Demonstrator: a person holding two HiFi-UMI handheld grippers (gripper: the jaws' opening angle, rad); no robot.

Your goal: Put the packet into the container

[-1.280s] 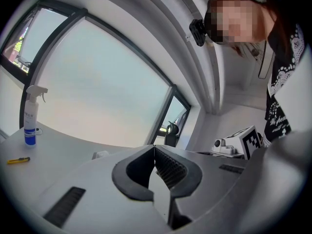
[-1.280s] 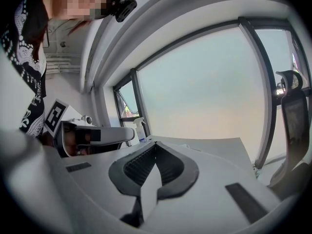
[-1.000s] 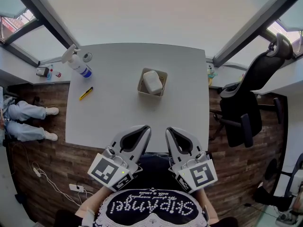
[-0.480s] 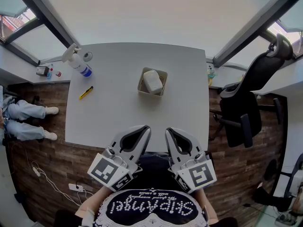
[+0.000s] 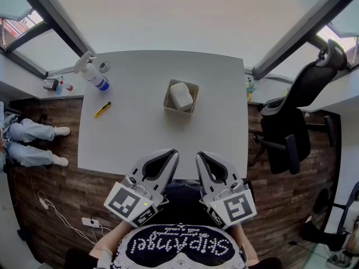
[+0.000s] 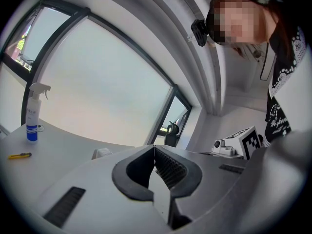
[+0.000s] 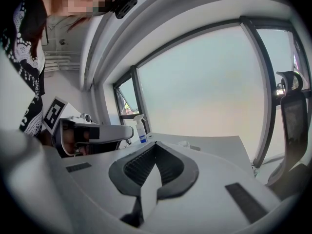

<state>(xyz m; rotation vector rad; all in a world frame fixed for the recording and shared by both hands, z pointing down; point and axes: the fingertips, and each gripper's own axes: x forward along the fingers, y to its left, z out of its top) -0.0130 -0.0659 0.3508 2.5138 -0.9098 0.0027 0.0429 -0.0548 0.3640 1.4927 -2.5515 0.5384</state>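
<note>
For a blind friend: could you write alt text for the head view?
A white packet lies in an open container on the table. The left gripper and right gripper, both shut and empty, hang at its near edge; a spray bottle and yellow cutter sit at left.

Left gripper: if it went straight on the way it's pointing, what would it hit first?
Probably nothing close. The left gripper, shut and empty, points across the bare table, and the container sits left of its line. Far beyond stands the chair by the window, though depth is hard to judge.
</note>
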